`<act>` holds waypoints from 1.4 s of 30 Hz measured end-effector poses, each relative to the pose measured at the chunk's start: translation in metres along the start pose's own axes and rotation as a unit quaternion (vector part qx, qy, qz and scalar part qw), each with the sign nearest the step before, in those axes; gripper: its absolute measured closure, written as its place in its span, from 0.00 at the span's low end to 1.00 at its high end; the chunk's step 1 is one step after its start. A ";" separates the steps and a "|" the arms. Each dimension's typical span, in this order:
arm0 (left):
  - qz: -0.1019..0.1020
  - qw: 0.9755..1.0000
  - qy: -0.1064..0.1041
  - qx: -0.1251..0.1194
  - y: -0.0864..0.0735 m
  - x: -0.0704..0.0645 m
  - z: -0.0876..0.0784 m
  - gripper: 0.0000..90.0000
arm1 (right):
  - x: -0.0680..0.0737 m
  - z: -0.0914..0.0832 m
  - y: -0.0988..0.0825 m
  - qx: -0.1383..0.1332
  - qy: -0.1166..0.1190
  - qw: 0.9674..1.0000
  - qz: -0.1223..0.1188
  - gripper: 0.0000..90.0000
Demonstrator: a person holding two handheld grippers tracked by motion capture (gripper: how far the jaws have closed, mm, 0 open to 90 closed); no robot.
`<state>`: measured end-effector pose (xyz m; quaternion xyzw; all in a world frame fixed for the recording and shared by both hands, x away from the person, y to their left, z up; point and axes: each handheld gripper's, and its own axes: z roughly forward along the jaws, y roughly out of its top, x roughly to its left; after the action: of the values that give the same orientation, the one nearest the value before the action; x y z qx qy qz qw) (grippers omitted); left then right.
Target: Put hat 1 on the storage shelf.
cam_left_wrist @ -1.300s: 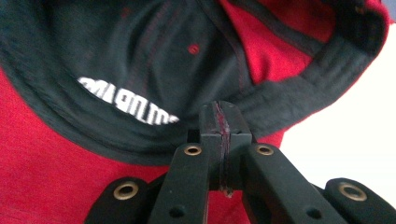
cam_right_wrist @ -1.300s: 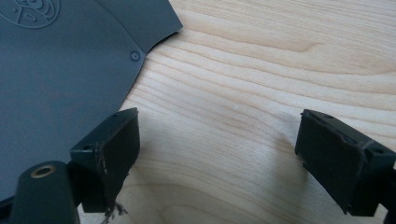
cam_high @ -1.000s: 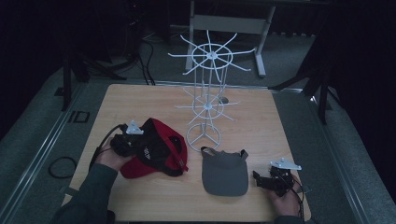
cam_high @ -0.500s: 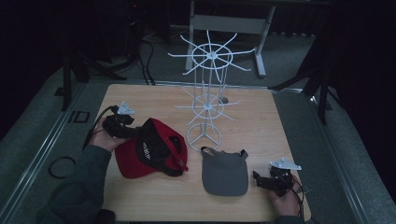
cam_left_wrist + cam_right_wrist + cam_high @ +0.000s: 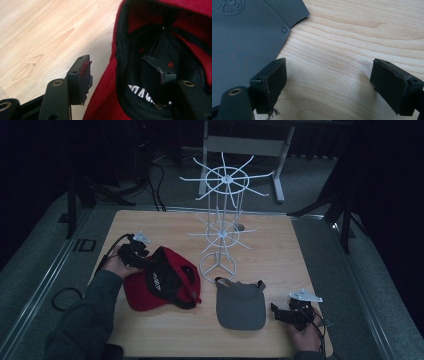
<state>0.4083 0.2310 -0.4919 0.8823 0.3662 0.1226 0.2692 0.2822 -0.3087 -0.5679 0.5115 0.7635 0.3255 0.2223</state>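
Note:
A red cap [image 5: 161, 285] with a black lining lies inside-up on the wooden table [image 5: 285, 250], left of centre. My left gripper [image 5: 144, 260] sits at the cap's far-left edge. In the left gripper view its jaws [image 5: 116, 60] have just been opening. One jaw stands outside the red cap [image 5: 160, 32] and one inside, with the rim loose between them. A grey visor [image 5: 241, 304] lies flat right of the cap. My right gripper [image 5: 278, 313] rests just right of it, open, with bare wood between its jaws [image 5: 329, 62] and the grey visor [image 5: 244, 32] at the left.
A white wire display rack [image 5: 220, 235] with spoked arms stands on a round base at the table's middle back, just behind both hats. Cables trail off the table's left side [image 5: 65, 297]. Bare wood lies right of the rack and along the front edge.
My left gripper drew back to the left and away from me, off the cap's middle to its rim, and its jaws opened. The cap lies settled on the table. The right gripper has kept still.

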 end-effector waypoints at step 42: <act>-0.093 0.985 -0.129 0.064 -0.048 -0.009 0.003 0.68 | 0.000 0.000 0.000 0.000 0.000 1.000 0.000 0.15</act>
<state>0.3754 0.2517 -0.5213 0.8681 0.4162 -0.0411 0.2672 0.2821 -0.3086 -0.5679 0.5116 0.7635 0.3255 0.2221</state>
